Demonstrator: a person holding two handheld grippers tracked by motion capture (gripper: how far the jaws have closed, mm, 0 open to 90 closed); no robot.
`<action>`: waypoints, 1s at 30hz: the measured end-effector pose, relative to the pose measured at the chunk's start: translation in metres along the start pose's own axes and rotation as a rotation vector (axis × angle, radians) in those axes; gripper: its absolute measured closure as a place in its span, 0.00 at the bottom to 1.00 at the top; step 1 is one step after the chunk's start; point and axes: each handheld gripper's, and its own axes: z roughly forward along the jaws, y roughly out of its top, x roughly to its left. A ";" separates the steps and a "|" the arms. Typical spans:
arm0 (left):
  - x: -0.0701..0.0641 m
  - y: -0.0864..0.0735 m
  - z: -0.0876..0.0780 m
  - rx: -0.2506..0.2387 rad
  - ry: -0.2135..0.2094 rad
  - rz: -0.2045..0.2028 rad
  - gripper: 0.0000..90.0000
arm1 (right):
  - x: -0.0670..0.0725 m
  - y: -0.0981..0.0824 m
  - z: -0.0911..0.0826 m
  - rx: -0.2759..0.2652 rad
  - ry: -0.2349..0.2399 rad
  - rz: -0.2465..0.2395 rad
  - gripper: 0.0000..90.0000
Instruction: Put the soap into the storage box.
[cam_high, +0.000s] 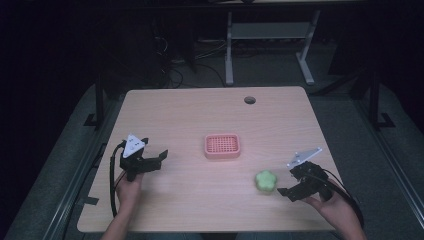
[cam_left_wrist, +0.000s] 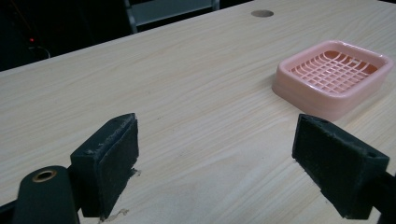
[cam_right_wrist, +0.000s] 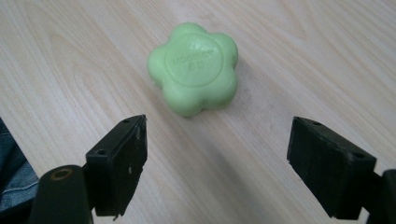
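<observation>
The work looks like it has only just begun. The green soap (cam_high: 266, 181), shaped like a flower, lies flat on the table (cam_high: 190, 110), and nothing holds it yet. The pink dish (cam_high: 222, 146) sits near the middle of the table with nothing in it. The soap and the dish are well apart, with bare wood between them. A fair guess is that the soap should go into the dish, so the picking up, the carrying and the putting down are all left to do. The right gripper (cam_high: 295, 184) is just beside the soap, on the side away from the dish. Its jaws are spread wide and grip nothing. In the right gripper view the soap (cam_right_wrist: 193, 68) lies a little ahead of the two black jaws, not between them, and does not touch them. The gripper would need to move forward before it can close on the soap. The left gripper (cam_high: 155, 159) is over the left part of the table, well apart from the soap. Its jaws are spread wide too and grip nothing. In the left gripper view the dish (cam_left_wrist: 332, 77) sits ahead and off to one side.
</observation>
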 end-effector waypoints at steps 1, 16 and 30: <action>0.000 0.000 0.000 -0.001 0.000 0.001 0.16 | 0.000 0.002 0.000 0.002 0.002 -0.005 0.22; 0.001 0.000 0.000 0.001 0.008 0.005 0.16 | 0.003 0.029 0.012 0.046 0.019 -0.053 0.22; 0.003 -0.001 -0.001 -0.002 0.010 0.003 0.16 | 0.008 0.047 0.034 0.111 0.035 -0.084 0.20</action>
